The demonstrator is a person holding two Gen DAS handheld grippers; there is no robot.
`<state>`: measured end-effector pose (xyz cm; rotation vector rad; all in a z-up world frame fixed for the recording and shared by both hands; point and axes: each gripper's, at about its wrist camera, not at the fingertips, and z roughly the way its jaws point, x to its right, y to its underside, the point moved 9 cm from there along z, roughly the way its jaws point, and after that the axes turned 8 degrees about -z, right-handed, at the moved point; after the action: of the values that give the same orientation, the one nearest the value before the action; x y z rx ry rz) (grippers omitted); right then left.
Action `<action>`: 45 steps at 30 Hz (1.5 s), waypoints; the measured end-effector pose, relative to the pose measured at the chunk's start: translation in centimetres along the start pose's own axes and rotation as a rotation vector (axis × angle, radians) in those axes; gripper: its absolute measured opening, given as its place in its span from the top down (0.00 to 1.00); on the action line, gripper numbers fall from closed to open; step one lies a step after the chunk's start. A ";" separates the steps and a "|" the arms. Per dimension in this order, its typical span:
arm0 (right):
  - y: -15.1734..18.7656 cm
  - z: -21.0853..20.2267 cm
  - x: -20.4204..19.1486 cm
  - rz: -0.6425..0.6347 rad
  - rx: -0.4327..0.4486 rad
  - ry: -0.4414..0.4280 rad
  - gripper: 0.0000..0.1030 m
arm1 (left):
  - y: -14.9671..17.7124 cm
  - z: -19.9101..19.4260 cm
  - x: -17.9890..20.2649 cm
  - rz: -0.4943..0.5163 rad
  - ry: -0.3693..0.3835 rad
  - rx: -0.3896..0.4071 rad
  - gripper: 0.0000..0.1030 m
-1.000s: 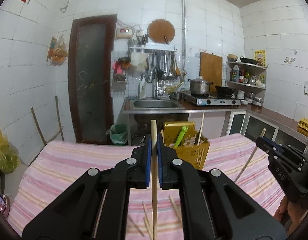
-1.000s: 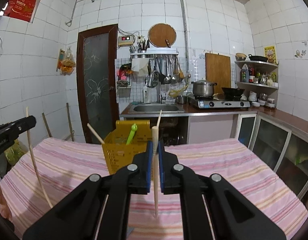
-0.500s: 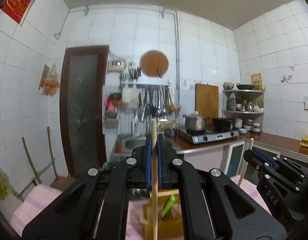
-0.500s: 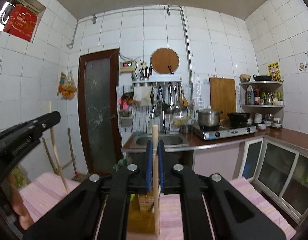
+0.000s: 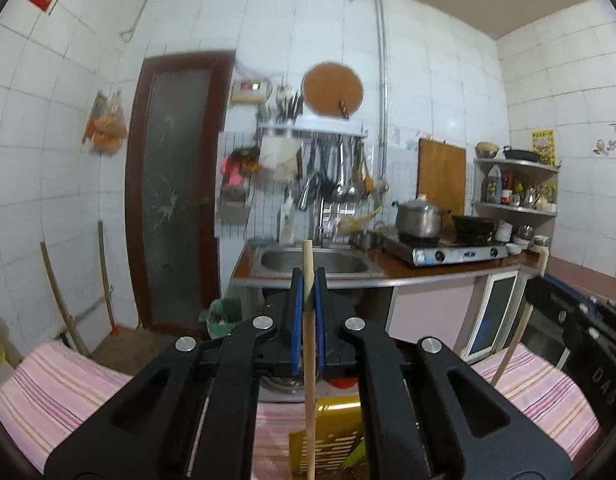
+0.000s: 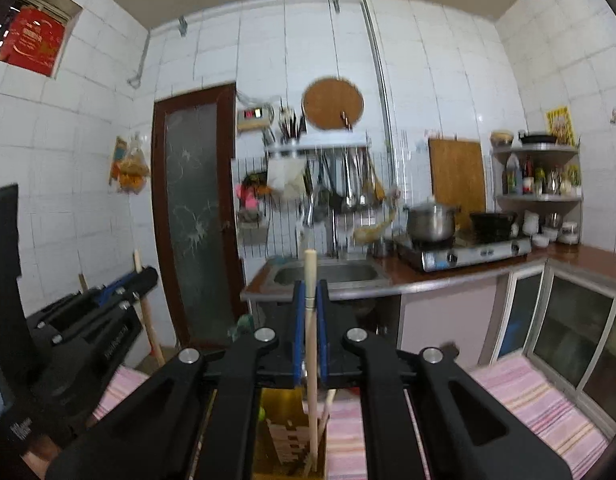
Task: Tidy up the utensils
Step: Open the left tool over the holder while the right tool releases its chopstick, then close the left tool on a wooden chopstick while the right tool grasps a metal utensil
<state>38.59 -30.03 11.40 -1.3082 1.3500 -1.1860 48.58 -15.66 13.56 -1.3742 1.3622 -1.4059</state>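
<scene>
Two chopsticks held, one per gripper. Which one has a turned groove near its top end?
The chopstick in the right gripper: its chopstick shows a ringed notch below a rounded tip. The left gripper's chopstick is plain with a flat-cut top.

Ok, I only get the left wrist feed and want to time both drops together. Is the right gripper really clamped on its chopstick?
Observer: Yes, the right gripper is shut on its chopstick, which stands upright between the blue pads.
Operator: Where does its lower end sit?
Observer: It hangs down into the yellow basket.
Operator: Anything already in there on that side?
Observer: Another pale stick leans just right of the held one.
</scene>
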 end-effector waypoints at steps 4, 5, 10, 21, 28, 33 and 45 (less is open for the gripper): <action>3.8 2.4 0.4 -0.009 -0.117 -0.008 0.94 | 2.1 1.5 -1.3 -0.009 -0.026 -0.045 0.96; 4.5 2.7 0.5 -0.013 -0.136 -0.004 0.93 | 2.5 1.6 -1.6 -0.012 -0.034 -0.060 0.96; 5.0 1.9 2.2 -0.032 -0.181 0.073 0.36 | 0.3 -1.4 -3.1 -0.028 -0.069 -0.009 0.15; 3.9 -6.9 3.8 -0.066 -0.210 0.208 0.06 | -4.3 -11.9 -7.0 -0.016 -0.063 -0.022 0.05; 10.1 -10.1 -0.4 -0.120 -0.350 0.161 0.06 | 0.1 -15.6 -10.6 0.013 -0.143 -0.106 0.05; 16.0 -11.0 -2.4 -0.107 -0.489 0.127 0.06 | 6.7 -15.0 -13.3 -0.009 -0.177 -0.267 0.05; 24.8 -12.1 -5.1 -0.067 -0.729 0.124 0.28 | 19.0 -13.3 -16.2 -0.021 -0.227 -0.495 0.05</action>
<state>23.15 -24.67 -11.40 -1.8075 1.9459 -0.8443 35.04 -0.75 -6.29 -1.8041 1.6050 -0.9165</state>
